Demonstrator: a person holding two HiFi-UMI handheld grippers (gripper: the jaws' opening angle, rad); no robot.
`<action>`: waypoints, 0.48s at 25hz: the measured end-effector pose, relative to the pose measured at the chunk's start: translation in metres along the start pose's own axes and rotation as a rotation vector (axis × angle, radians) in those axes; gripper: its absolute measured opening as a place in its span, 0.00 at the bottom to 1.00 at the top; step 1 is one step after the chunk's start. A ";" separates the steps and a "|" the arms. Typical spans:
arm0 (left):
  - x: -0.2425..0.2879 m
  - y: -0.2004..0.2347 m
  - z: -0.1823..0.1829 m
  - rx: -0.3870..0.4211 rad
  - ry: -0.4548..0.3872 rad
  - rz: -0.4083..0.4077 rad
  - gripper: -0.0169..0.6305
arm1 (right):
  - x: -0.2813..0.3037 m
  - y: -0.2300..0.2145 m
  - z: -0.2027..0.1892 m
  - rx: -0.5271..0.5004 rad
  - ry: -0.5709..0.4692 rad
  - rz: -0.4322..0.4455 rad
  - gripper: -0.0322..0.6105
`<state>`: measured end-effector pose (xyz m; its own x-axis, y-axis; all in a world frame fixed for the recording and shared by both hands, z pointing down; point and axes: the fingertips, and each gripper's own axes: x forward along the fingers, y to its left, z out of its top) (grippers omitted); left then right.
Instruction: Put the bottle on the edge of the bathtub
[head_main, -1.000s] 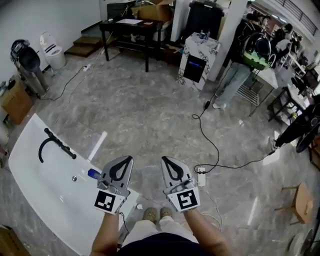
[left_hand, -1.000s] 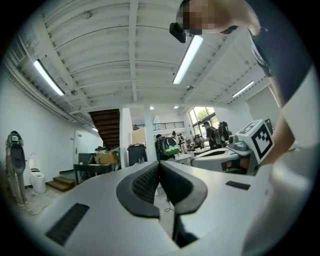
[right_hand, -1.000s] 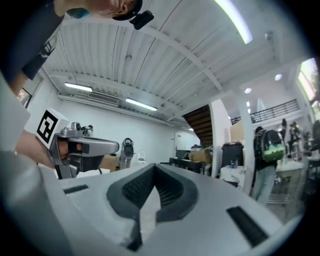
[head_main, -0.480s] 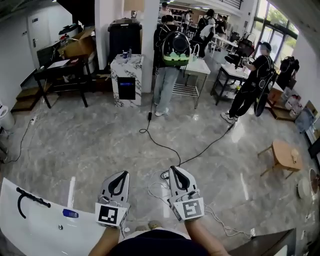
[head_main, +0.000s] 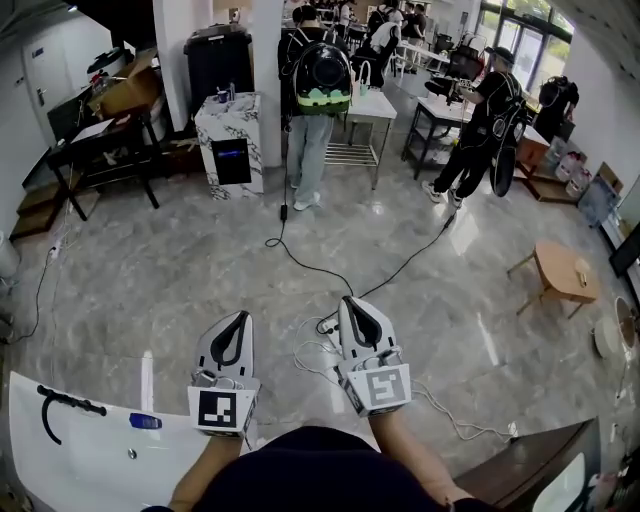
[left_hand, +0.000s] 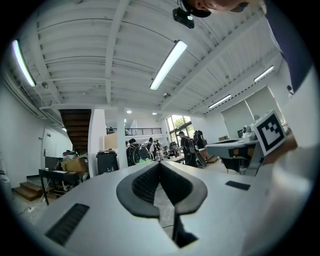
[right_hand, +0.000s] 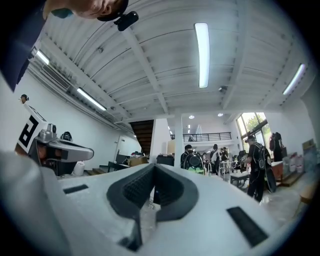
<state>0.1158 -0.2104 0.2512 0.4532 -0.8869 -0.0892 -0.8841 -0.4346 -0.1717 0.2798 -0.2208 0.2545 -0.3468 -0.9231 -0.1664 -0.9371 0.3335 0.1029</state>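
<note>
White acrylic fills the lower left corner of the head view: the bathtub (head_main: 60, 470), with a black curved tap (head_main: 62, 405) on it. The small blue bottle (head_main: 145, 421) lies on its side on the tub's flat white edge, near the tap and apart from both claws. The left claw (head_main: 240, 318) and the right claw (head_main: 352, 302) hang side by side above grey marble floor (head_main: 200, 270), where white cables (head_main: 320, 345) and a black cord trail. Further off stand a marble-clad cabinet (head_main: 230, 140), a black bin (head_main: 218, 55), a dark bench (head_main: 95, 150) bearing a cardboard box (head_main: 125, 95), a low wooden table (head_main: 560, 268), and people with backpacks (head_main: 325, 80).

The left gripper view looks out level. Its dark pads meet at the tips with nothing between them, so the left claw is closed and empty. It also shows what the head view misses: the white ribbed ceiling (left_hand: 100, 50) with strip lights and a dark staircase. Neither tub nor bottle appears.

The right gripper view shows its claw pressed together, empty too. Beyond it are the same ceiling, a balcony rail, and bright windows at the right.
</note>
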 end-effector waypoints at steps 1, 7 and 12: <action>-0.004 0.002 0.001 0.004 0.003 0.004 0.03 | 0.001 0.004 0.002 0.000 -0.007 0.007 0.05; -0.030 0.017 -0.005 0.024 0.000 0.038 0.03 | -0.001 0.030 0.001 0.002 0.016 0.023 0.05; -0.048 0.020 -0.007 0.033 -0.009 0.050 0.03 | -0.010 0.049 -0.003 -0.005 0.003 0.043 0.05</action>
<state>0.0756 -0.1772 0.2589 0.4092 -0.9061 -0.1071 -0.9018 -0.3838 -0.1987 0.2370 -0.1958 0.2637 -0.3867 -0.9085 -0.1584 -0.9211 0.3721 0.1147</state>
